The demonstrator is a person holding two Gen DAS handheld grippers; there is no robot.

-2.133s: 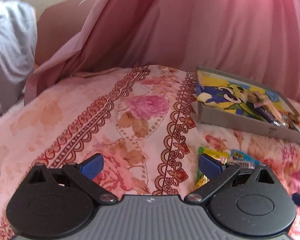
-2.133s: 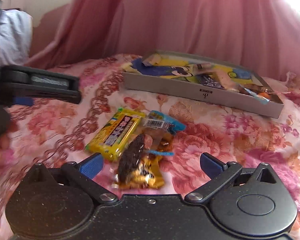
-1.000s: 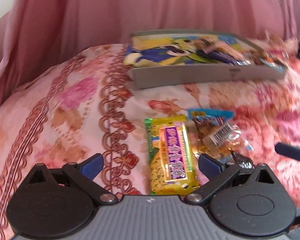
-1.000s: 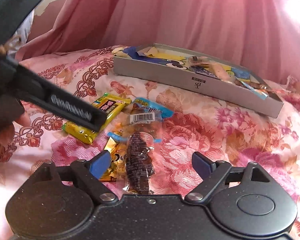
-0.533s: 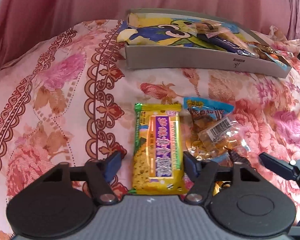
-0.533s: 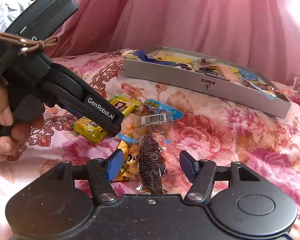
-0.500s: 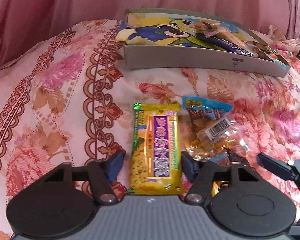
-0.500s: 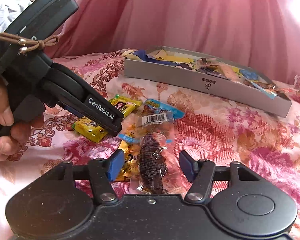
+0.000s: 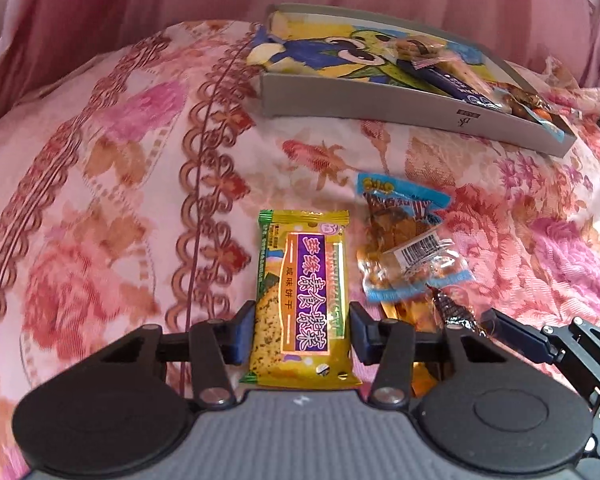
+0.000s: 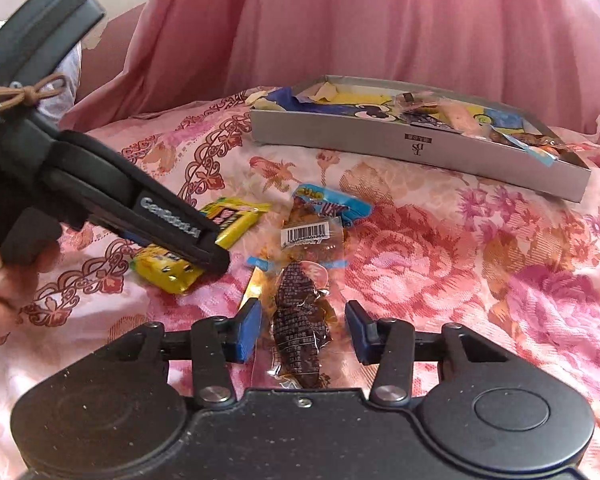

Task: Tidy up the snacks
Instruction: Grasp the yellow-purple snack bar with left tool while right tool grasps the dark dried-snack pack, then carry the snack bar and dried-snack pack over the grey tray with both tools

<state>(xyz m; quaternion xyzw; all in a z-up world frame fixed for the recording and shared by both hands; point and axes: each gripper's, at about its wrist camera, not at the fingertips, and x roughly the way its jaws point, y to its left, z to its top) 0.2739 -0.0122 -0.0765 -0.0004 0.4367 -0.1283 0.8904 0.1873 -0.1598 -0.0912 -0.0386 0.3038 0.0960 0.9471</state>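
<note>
Yellow biscuit pack [image 9: 302, 304] lies on the floral bedspread [image 9: 100, 208], and your left gripper [image 9: 302, 330] has its blue pads pressed against both long edges of it. Just right of that pack sits a clear blue-edged packet [image 9: 410, 248] with a barcode. Nearer you than the packet, a dark brown snack [image 10: 300, 316] lies between the fingers of your right gripper [image 10: 303, 330], which stand apart with a gap on each side. Beyond the yellow pack, well apart, the grey box [image 10: 420, 148] holds several snacks.
</note>
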